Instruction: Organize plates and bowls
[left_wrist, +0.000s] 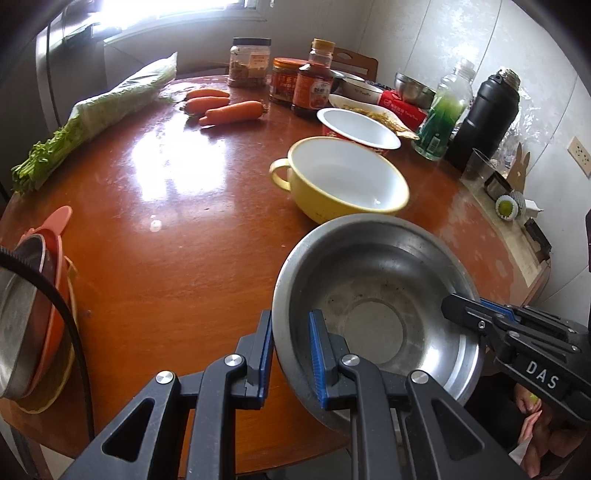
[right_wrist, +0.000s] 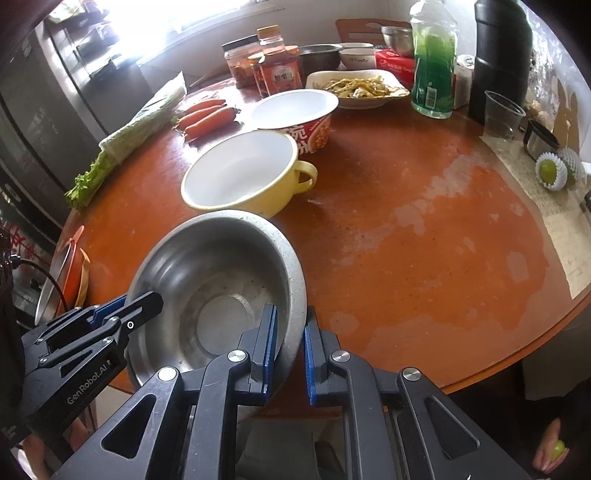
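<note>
Right at the near edge of the round wooden bench (left_wrist: 166, 266), a steel bowl (left_wrist: 373, 306) hangs tilted, carried from both sides at once. On its left rim the left gripper (left_wrist: 291, 354) has its blue-padded fingers (left_wrist: 317, 354) clamped, one pad inside the bowl and one outside. On the opposite rim the right gripper (right_wrist: 290, 354) is pinched in the same way, one finger inside the wall, the other outside. Each gripper shows in the other's view, biting the far rim: the right gripper (left_wrist: 476, 314) in the left wrist view and the left gripper (right_wrist: 125, 314) in the right wrist view. The bowl's inside is dull and speckled, with a flat round base.

Just beyond the steel bowl stands a yellow bowl with a handle (left_wrist: 343, 177), white inside and upright on the bench; the two look very close, but I cannot tell whether they touch. Behind that is an instant-noodle bowl (right_wrist: 295, 118), red-printed with a white inside, and farther back a white dish of cooked food (right_wrist: 358, 88).

At the left edge of the bench leans a stack of dishes (left_wrist: 40, 295), orange plates with a steel one in front. Three carrots (left_wrist: 221, 105) and a bagged bundle of greens (left_wrist: 96, 114) lie across the far left. Sauce jars (left_wrist: 303, 85), a green bottle (right_wrist: 432, 62), a black flask (left_wrist: 487, 110) and a clear plastic cup (right_wrist: 502, 114) stand along the far and right side.
</note>
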